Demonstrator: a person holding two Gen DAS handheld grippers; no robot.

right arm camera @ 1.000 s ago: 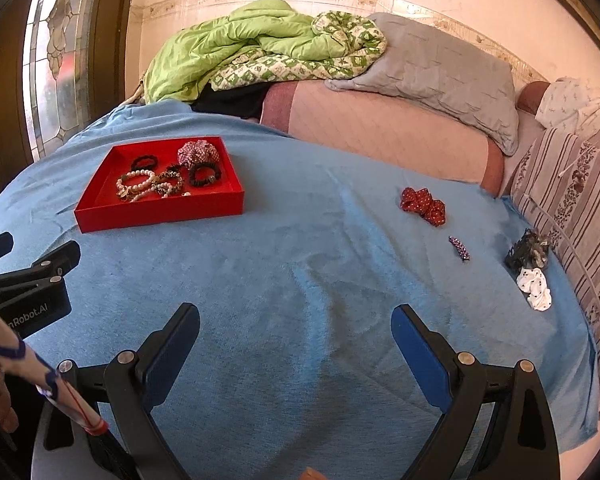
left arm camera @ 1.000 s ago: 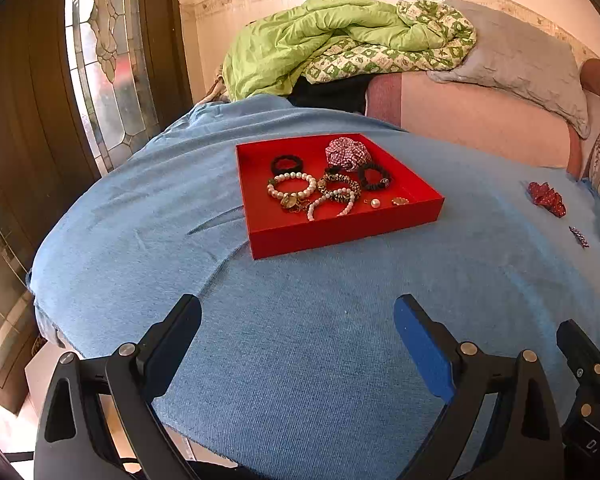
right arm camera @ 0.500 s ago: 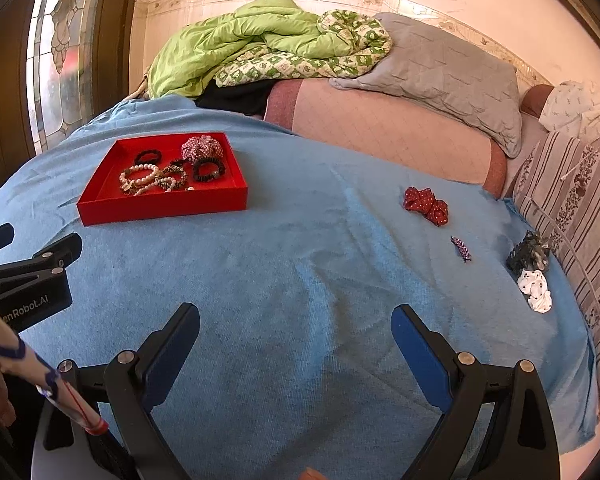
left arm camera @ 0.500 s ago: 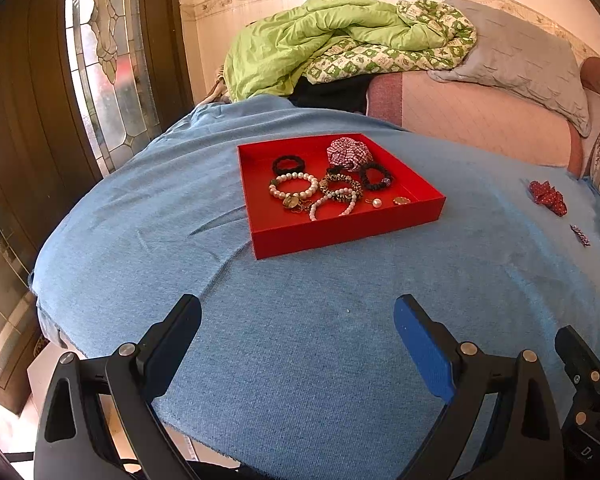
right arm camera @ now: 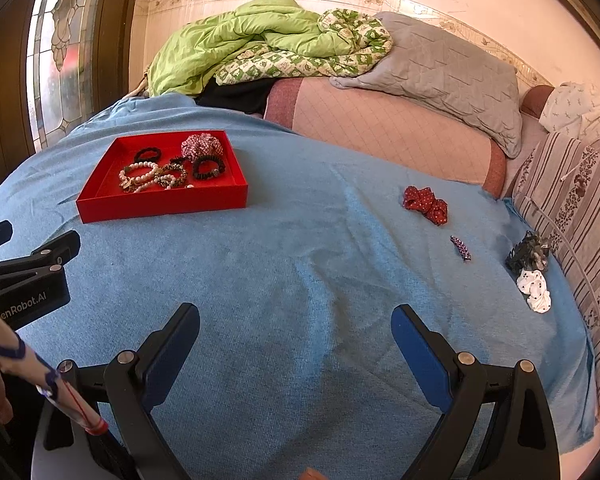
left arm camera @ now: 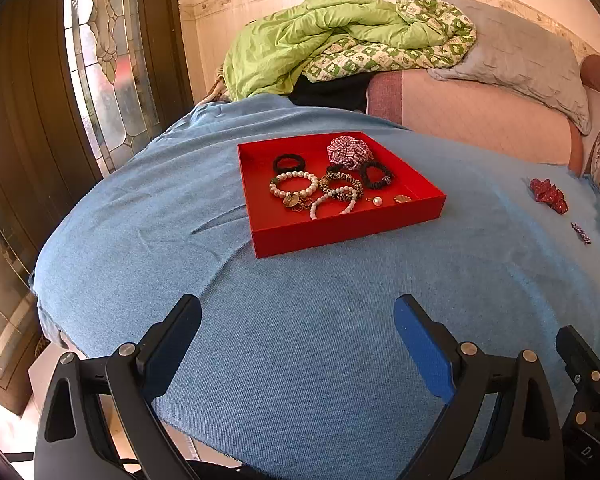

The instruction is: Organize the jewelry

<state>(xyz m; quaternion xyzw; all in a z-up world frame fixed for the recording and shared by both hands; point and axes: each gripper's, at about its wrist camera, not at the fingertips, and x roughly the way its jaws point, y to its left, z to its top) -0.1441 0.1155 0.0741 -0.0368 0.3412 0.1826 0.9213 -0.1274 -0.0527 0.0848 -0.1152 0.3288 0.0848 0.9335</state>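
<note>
A red tray [left arm camera: 340, 228] [right arm camera: 160, 204] sits on the blue bedspread and holds pearl bracelets [left arm camera: 294, 184], black hair ties [left arm camera: 376, 175], a checked scrunchie [left arm camera: 349, 153] and small earrings. A red dotted scrunchie [right arm camera: 426, 204] [left arm camera: 548, 195], a small purple clip [right arm camera: 461, 247], a dark hair claw [right arm camera: 527, 253] and a white dotted scrunchie [right arm camera: 534, 290] lie loose to the right. My left gripper [left arm camera: 298, 334] is open and empty, short of the tray. My right gripper [right arm camera: 296, 338] is open and empty over bare bedspread.
A green quilt [right arm camera: 260, 40], a grey pillow [right arm camera: 452, 76] and a pink bolster [right arm camera: 380, 132] line the back. A striped cushion [right arm camera: 572, 200] is at the right. A stained-glass door [left arm camera: 104, 60] stands left. The bed edge runs along the near left.
Both grippers have drifted slightly; the tray sits a little farther right in the left view and higher in the right view. Both stay open and empty.
</note>
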